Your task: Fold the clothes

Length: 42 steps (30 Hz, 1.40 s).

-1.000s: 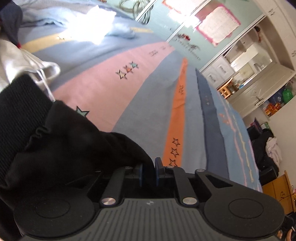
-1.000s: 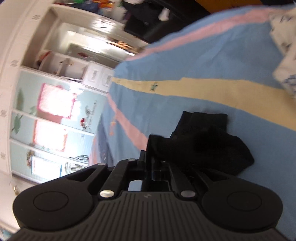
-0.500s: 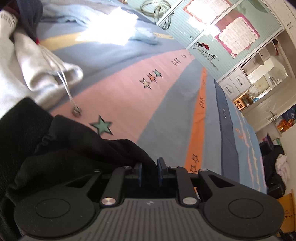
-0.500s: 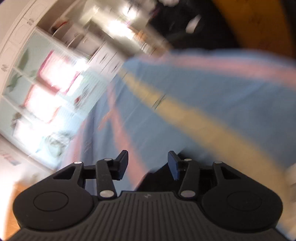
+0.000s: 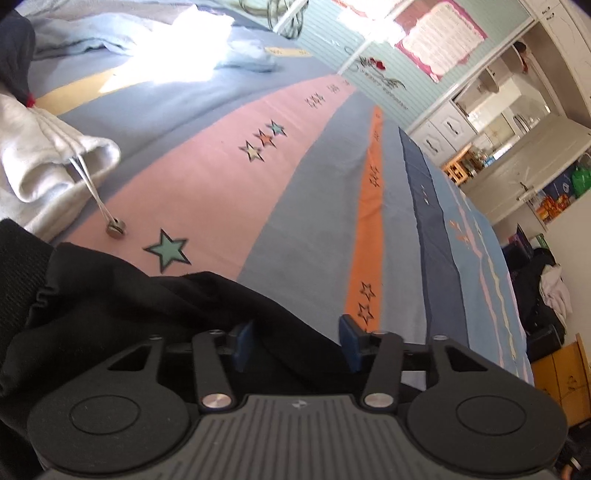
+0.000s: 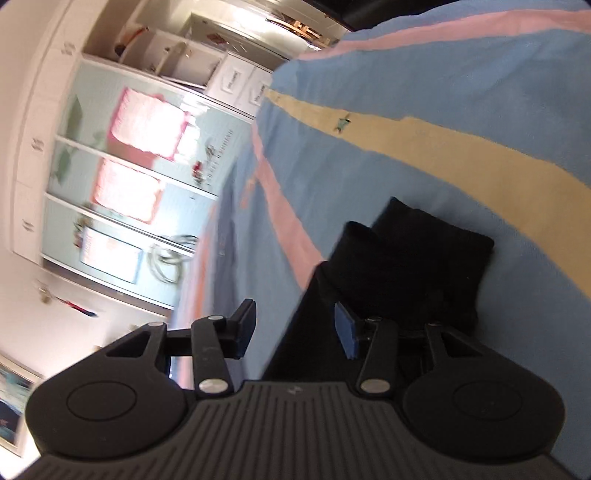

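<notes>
A black garment [image 5: 110, 302] lies bunched on the striped bedspread [image 5: 207, 184] at the lower left of the left wrist view. My left gripper [image 5: 295, 343] sits over its edge. Its jaws are opening, and black cloth lies loose between the blue pads [image 5: 351, 343] without being pinched. In the right wrist view the same black garment [image 6: 406, 266] lies folded on the blue and yellow bedspread [image 6: 443, 110]. My right gripper [image 6: 295, 330] hovers at its near left edge. Its jaws are closing, still apart, with the cloth's edge beside the right pad [image 6: 343, 332].
A grey hooded top [image 5: 37, 155] with a drawstring toggle [image 5: 115, 227] lies at the left, and light blue bedding [image 5: 110, 33] sits behind it. The bed's edge runs down the right, with white cabinets [image 5: 517, 155] and a dark pile of clothes [image 5: 543, 288] beyond.
The left jaws were shut on the black cloth and now stand apart. The right gripper let go of the garment, its jaws spread, and its view swung and rolled.
</notes>
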Available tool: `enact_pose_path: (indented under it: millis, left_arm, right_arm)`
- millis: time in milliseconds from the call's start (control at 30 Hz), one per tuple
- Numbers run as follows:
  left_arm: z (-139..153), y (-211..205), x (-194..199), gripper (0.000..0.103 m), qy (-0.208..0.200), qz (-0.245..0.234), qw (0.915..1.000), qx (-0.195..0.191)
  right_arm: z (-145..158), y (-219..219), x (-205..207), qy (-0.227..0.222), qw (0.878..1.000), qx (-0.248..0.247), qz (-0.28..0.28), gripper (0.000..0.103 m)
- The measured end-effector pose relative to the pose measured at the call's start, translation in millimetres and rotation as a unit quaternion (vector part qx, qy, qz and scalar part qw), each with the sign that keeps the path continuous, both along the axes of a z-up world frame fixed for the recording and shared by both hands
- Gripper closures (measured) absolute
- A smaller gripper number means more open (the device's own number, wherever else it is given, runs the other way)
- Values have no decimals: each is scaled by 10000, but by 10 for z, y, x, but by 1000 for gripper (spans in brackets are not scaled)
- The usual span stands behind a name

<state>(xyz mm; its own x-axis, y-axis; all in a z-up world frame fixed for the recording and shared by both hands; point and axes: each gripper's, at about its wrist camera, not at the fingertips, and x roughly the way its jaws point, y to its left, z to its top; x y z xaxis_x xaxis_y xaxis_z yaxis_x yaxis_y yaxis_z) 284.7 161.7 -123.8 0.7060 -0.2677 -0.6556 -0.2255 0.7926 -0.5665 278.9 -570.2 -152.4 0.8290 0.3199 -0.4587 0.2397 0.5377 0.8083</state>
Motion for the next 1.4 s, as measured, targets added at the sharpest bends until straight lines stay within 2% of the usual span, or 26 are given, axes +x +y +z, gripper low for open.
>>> enact_pose_path:
  millis: [33,67,100,167,200,233,300,400,433,533,633,767,833,900,967,1067,1100,1200,1400]
  left_arm:
    - [-4,-14,0,35,45,-86,9999,-71]
    - [-7,-39,-2,31,78,-207,9997,-121]
    - [-10,-64,-4,27,111,-327,9993,-172]
    - [-4,-107,-16,27,88,-494,9984,-264]
    - [2,-98,-23,27,13,-540,9976,-426]
    - [2,-57,-39,27,-57,-464,9967,-660]
    - [2,25,-73,24,-196,-309,9930,-1127]
    - [-56,186,-102,13,-225,-27,9792,-2016]
    - [-76,226,-104,12,-199,39,9732,-2291]
    - [-8,230,-167,10,-337,70,9709,-2372]
    - [69,190,-244,8,-439,-31,9683,-2458]
    - [161,146,-380,7,-463,-106,9694,-2408]
    - [198,137,-455,7,-467,-170,9691,-2415]
    - [221,109,-521,6,-479,-226,9695,-2392]
    - [217,74,-574,5,-451,-281,9693,-2401]
    - [190,33,-647,5,-371,-346,9702,-2370]
    - [176,23,-661,5,-346,-358,9702,-2370]
    - [146,10,-710,5,-303,-380,9705,-2363]
    - [137,57,-832,5,-367,-378,9694,-2398]
  right_arm:
    - [11,-13,35,147,9986,-472,-211,70]
    - [32,-43,52,197,9947,-884,-483,98]
    - [46,-85,38,188,9918,-1037,-725,94]
    - [68,-175,-13,172,9868,-1111,-1163,89]
    - [81,-203,-73,106,9869,-998,-1260,88]
    - [95,-220,-156,2,9887,-789,-1277,87]
    - [125,-241,-332,-189,9902,-427,-1313,73]
    - [157,-215,-591,-162,9874,-486,-1500,61]
    - [139,-231,-638,-130,9869,-469,-1537,59]
    - [44,-247,-713,-54,9893,-180,-1445,54]
    - [-49,-212,-679,210,9892,-312,-1415,52]
    - [-85,-163,-625,-38,9912,-190,-1307,53]
    - [-63,-137,-572,-60,9918,-351,-1226,54]
    - [-55,-135,-520,-7,9912,-517,-1218,60]
    - [-66,-147,-475,53,9910,-562,-1212,62]
    - [-95,-137,-418,140,9913,-615,-1156,72]
    - [-108,-131,-405,192,9910,-636,-1167,79]
    - [-103,-112,-401,190,9905,-610,-1217,88]
    - [100,-162,-393,-159,9870,-648,-1465,92]
